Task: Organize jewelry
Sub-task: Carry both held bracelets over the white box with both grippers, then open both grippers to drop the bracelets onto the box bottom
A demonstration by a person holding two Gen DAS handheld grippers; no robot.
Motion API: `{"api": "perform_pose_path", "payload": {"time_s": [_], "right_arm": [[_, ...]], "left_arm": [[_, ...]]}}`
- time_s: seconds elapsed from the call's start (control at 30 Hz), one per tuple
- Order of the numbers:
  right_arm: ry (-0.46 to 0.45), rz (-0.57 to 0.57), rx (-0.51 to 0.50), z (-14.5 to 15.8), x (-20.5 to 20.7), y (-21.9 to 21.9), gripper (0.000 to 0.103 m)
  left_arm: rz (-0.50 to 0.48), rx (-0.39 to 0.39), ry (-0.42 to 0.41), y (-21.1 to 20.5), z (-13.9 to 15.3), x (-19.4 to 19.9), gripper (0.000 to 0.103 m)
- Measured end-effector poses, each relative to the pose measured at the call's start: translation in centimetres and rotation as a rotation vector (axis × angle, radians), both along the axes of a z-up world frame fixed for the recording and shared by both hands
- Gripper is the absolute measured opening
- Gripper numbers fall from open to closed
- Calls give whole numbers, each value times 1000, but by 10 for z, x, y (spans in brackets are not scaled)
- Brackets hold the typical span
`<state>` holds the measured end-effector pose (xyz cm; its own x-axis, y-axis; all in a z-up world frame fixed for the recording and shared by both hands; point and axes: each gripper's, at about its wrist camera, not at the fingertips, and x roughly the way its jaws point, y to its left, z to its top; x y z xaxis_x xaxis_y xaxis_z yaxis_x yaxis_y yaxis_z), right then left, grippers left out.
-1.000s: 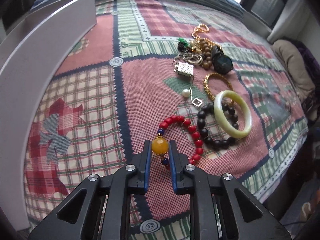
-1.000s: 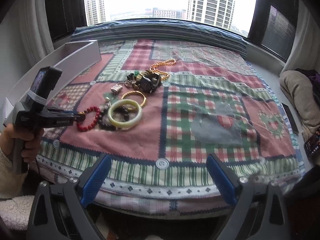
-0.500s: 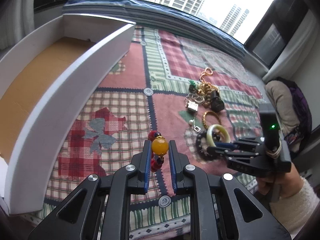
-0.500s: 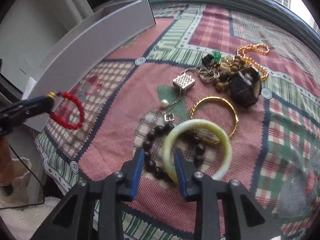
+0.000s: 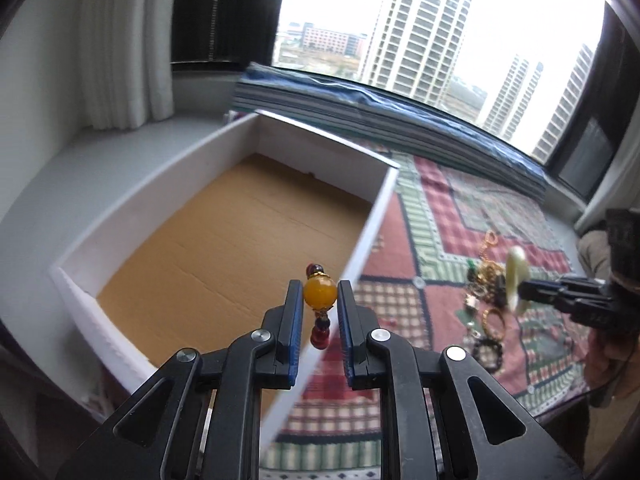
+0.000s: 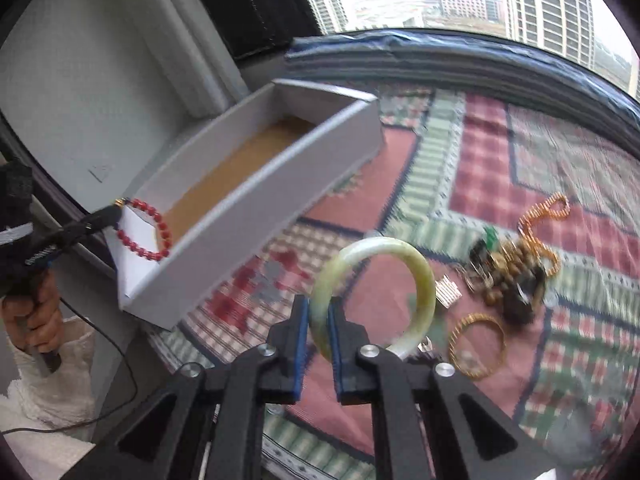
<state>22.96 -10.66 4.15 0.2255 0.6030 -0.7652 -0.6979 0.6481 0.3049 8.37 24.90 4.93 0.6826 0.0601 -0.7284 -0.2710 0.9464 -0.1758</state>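
A white open box (image 5: 372,220) with a bare brown cardboard floor sits at the left on a patterned red, green and white cloth (image 6: 500,168) by a window. Above its near end hangs the left gripper (image 5: 320,298), jaws clamped on the large amber bead of a red bead bracelet (image 6: 146,232); small dark blue and red beads dangle below the amber one, and from the right wrist camera the loop of round red beads hangs free over the box's near corner. To the right, the right gripper (image 6: 319,320) has its jaws closing on a pale green jade-like bangle (image 6: 420,280), smooth and glossy with yellowish mottling, lifted clear of the cloth and standing upright from the jaws. Farther right, still on the cloth, lie a thin gold bangle (image 6: 476,346), a small silver square charm (image 6: 448,290), a tangle of brown beads and dark pieces (image 6: 512,276), and an orange-gold chain (image 6: 544,216).
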Motion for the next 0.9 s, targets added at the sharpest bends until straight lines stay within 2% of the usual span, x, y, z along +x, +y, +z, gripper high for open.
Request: {"api": "perform_pose_path", "payload": {"time_s": [0.07, 0.17, 0.23, 0.37, 0.43, 0.47, 0.5, 0.53, 0.57, 0.7, 0.8, 0.9], "right_arm": [[-28, 57, 36, 16, 3, 42, 10], [-52, 141, 50, 22, 6, 109, 11], [-48, 185, 38, 13, 8, 152, 11], [-37, 268, -31, -20, 2, 224, 11], [-8, 296, -66, -40, -1, 249, 13], [-8, 292, -93, -50, -2, 259, 15], [-10, 294, -109, -56, -5, 266, 18], [-8, 305, -116, -63, -8, 272, 24], [-4, 315, -125, -69, -10, 277, 25], [6, 381, -190, -90, -26, 287, 25], [-12, 387, -308, -108, -34, 290, 25], [-96, 426, -370, -111, -47, 288, 23]], "left_arm": [[62, 36, 27, 23, -12, 2, 15], [132, 58, 93, 48, -46, 7, 15], [164, 49, 141, 57, -72, 8, 15], [189, 4, 191, 68, -103, 2, 17], [208, -17, 199, 69, -111, -3, 28], [214, -17, 202, 67, -113, -7, 43], [217, -15, 196, 66, -114, -10, 48], [214, -1, 185, 64, -113, -12, 48], [210, 15, 185, 62, -112, -14, 48], [212, 62, 184, 59, -112, -17, 48], [224, 99, 193, 55, -110, -13, 48], [225, 91, 198, 51, -109, -14, 48]]}}
